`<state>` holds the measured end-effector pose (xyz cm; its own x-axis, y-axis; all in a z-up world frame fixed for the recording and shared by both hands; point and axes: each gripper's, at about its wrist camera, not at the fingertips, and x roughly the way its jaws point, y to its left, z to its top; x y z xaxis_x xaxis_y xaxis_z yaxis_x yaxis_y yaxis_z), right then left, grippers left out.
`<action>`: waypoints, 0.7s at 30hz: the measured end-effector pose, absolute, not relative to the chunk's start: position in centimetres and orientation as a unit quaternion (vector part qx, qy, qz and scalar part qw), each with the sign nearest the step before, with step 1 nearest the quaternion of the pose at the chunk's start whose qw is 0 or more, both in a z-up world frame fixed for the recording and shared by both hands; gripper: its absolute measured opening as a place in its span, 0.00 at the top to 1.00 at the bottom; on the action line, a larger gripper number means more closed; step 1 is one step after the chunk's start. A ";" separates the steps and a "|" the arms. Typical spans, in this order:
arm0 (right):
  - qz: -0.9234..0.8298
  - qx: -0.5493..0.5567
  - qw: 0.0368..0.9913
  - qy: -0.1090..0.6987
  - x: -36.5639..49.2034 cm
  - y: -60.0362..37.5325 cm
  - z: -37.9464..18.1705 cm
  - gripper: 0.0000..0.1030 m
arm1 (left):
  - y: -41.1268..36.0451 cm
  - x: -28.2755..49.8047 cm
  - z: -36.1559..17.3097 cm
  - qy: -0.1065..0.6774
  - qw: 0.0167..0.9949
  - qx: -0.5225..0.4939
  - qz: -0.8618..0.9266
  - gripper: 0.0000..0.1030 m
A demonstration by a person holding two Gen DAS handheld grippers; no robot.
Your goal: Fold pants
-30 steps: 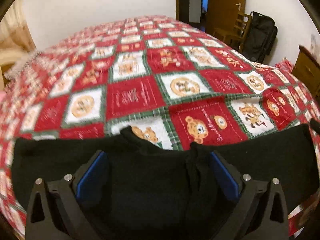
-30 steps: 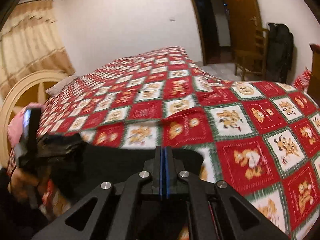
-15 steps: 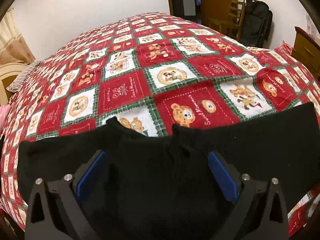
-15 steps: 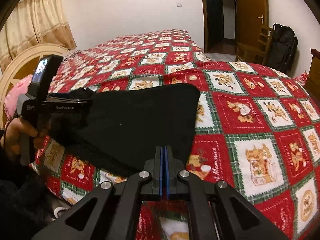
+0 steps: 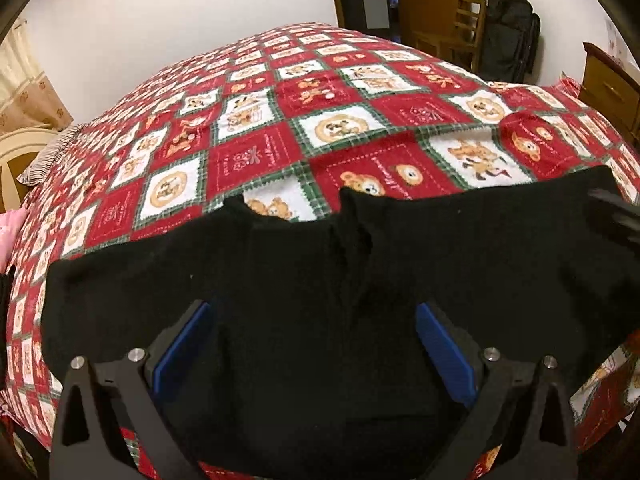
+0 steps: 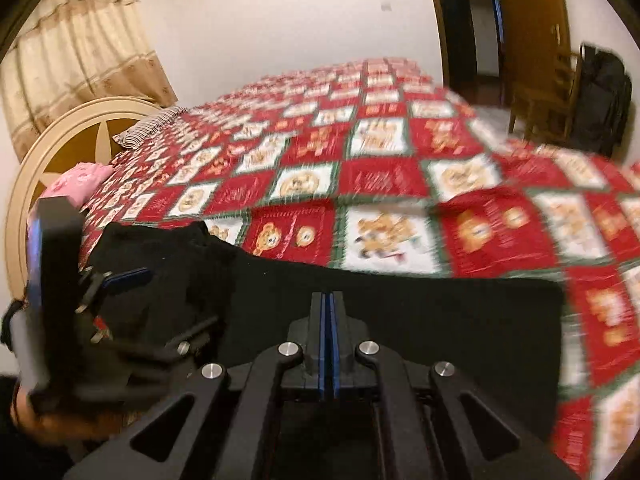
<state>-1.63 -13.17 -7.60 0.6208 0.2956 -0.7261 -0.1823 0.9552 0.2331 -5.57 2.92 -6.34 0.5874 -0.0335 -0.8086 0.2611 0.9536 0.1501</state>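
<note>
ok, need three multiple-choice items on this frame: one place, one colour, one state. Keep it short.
1. Where do the black fabric pants lie?
A. On the wooden chair
B. On the near edge of the red, white and green patchwork bedspread
C. On the floor

2. What colour are the pads inside the left gripper?
A. Blue
B. Yellow
C. White

3. How does the right gripper stand?
A. Wide open
B. Shut, pads pressed together
C. Out of view

Key:
1 B: the dark cloth spreads across the quilt's near edge in both wrist views.
2 A: a blue pad lines each finger in the left wrist view.
3 B: the right wrist view shows its two blue pads meeting with no gap; whether cloth is pinched between them cannot be told.
</note>
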 end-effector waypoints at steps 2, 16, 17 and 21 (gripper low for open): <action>0.126 0.069 0.886 0.441 -0.4 -12.1 -9.6 0.97 | 2.9 -5.5 -6.3 0.445 0.882 0.130 -0.086 0.00; 0.178 0.143 0.895 0.384 -2.6 -10.8 -8.0 0.97 | 5.5 -5.4 -5.3 0.442 0.887 0.113 -0.074 0.00; 0.193 0.136 0.893 0.382 -2.9 -9.9 -7.9 0.97 | 6.3 -5.4 -5.2 0.441 0.888 0.112 -0.066 0.00; 0.231 0.064 0.885 0.399 -3.7 -5.7 -9.1 0.97 | 10.7 -5.0 -5.0 0.432 0.895 0.108 0.003 0.00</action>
